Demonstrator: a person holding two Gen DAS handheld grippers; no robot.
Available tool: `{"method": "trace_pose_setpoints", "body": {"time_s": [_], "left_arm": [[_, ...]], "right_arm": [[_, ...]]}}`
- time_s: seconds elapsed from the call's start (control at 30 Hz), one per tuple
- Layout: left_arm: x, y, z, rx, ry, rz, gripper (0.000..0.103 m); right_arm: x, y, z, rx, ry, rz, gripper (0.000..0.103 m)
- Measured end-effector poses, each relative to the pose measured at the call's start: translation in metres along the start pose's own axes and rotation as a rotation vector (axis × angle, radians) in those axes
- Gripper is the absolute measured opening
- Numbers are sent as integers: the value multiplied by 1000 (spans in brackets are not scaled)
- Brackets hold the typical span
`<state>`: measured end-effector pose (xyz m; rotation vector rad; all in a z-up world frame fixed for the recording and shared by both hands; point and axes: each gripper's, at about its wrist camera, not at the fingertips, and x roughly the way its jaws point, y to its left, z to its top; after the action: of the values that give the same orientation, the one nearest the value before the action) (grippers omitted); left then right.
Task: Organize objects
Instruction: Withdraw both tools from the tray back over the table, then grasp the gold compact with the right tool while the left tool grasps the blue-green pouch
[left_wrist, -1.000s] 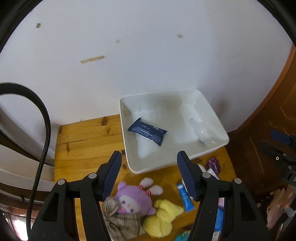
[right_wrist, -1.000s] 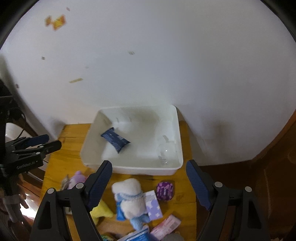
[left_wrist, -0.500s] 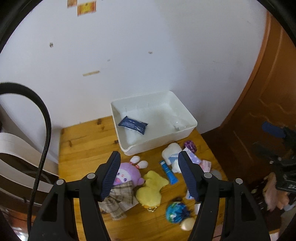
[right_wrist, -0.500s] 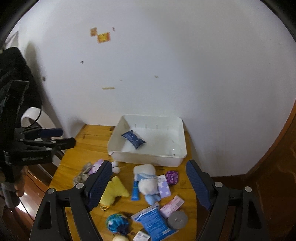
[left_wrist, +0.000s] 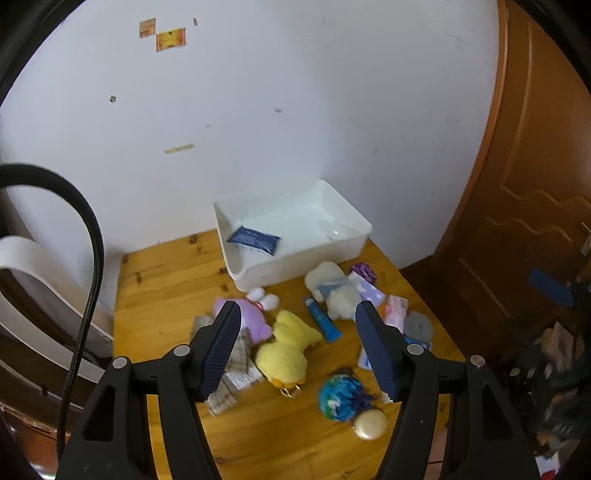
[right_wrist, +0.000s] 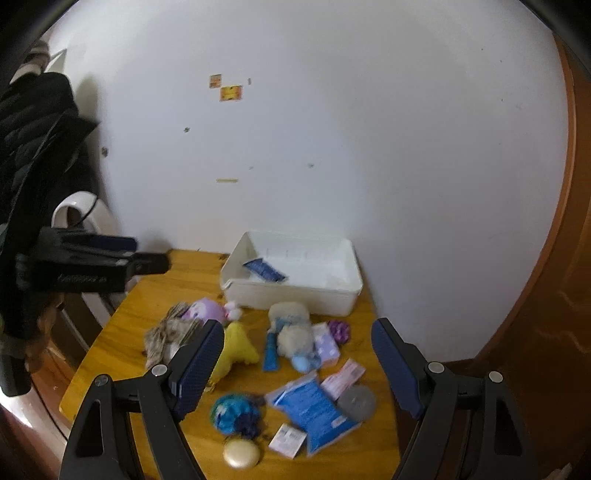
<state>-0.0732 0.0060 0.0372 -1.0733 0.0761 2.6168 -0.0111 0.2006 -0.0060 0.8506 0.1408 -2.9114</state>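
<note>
Both grippers hang above the table (left_wrist: 166, 295), jaws spread wide and holding nothing: the left gripper (left_wrist: 297, 325) at the frame's bottom centre, the right gripper (right_wrist: 297, 347) likewise. The white bin (left_wrist: 314, 254) sits mid-frame against the wall, a dark packet (left_wrist: 255, 240) inside. Toys and packets, a yellow plush (left_wrist: 288, 350) among them, lie scattered below it.

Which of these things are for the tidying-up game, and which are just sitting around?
For the tidying:
white bin
dark blue packet, already inside the bin
yellow plush
purple plush
blue tube
both tongs, open and empty: left, right

Just sitting around:
wooden door
wall stickers
black cable
</note>
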Motion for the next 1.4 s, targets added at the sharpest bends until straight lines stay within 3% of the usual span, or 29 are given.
{"method": "trace_pose_setpoints", "body": {"time_s": [0.2,0.63,0.9,1.23,1.4], "left_arm": [[25,-15,-38,37,44,-16,69],[114,-34,-119,-6,282,-205,69],[161,-35,-134,-99,369,-262,69],[175,-38,-133,-136,337,-229,69],[187,-33,-136,-162,349,-198,69]], "right_arm": [[6,19,-68,-14,32,63,83],[79,39,-178,-37,242,139,83],[112,33,-200,2,312,173,83],[135,43,-204,-41,332,212,82],[141,57,-205,-114,335,215,71]]}}
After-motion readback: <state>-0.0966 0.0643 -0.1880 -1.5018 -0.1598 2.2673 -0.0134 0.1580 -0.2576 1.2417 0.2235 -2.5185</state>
